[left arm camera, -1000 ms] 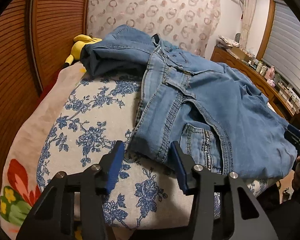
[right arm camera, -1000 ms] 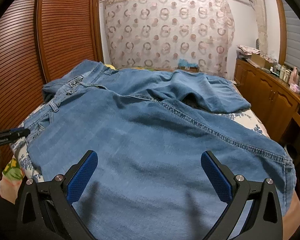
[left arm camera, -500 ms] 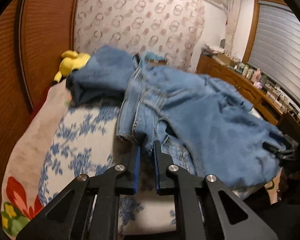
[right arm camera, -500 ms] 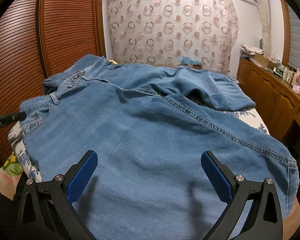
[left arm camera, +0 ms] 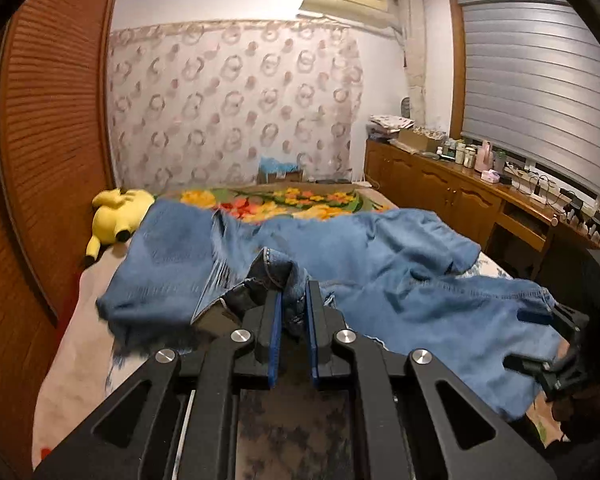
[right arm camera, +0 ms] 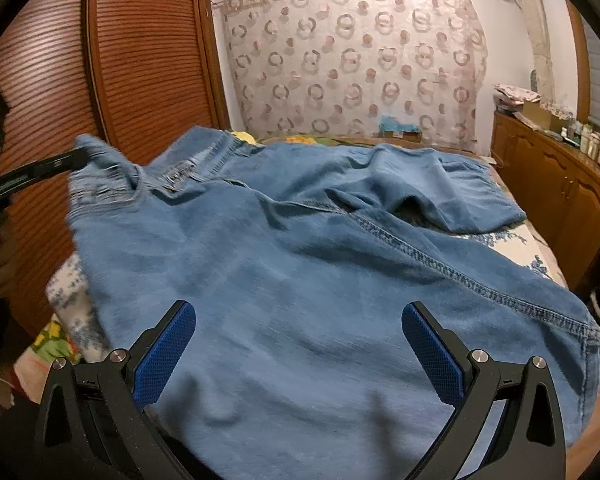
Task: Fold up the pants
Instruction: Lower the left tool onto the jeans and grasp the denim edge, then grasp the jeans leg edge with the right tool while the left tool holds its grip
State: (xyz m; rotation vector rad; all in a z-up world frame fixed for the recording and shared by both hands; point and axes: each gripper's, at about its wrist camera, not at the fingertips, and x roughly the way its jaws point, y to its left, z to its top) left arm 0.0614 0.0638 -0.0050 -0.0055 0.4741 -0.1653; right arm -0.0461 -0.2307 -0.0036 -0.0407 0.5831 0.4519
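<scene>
Light-blue jeans (right arm camera: 300, 272) lie spread over the bed. In the left wrist view my left gripper (left arm camera: 292, 300) is shut on a bunched fold of the jeans (left arm camera: 400, 264) at the waistband corner, which it holds raised above the bed. From the right wrist view that same gripper (right arm camera: 80, 158) shows at far left, pinching the lifted corner. My right gripper (right arm camera: 300, 316) stands wide open just over the near part of the denim, nothing between its blue pads (right arm camera: 168, 344). It also shows at the right edge of the left wrist view (left arm camera: 556, 344).
The bed (left arm camera: 84, 344) has a blue-flowered sheet and a bright floral blanket (left arm camera: 284, 200) at the far end. A yellow plush toy (left arm camera: 116, 216) lies by the wooden sliding doors (right arm camera: 140, 60) on the left. A cluttered wooden sideboard (left arm camera: 460, 192) runs along the right under the window blind.
My left gripper went from open to shut on the waistband corner, then rose and carried the denim up off the sheet. The right gripper has stayed open in place.
</scene>
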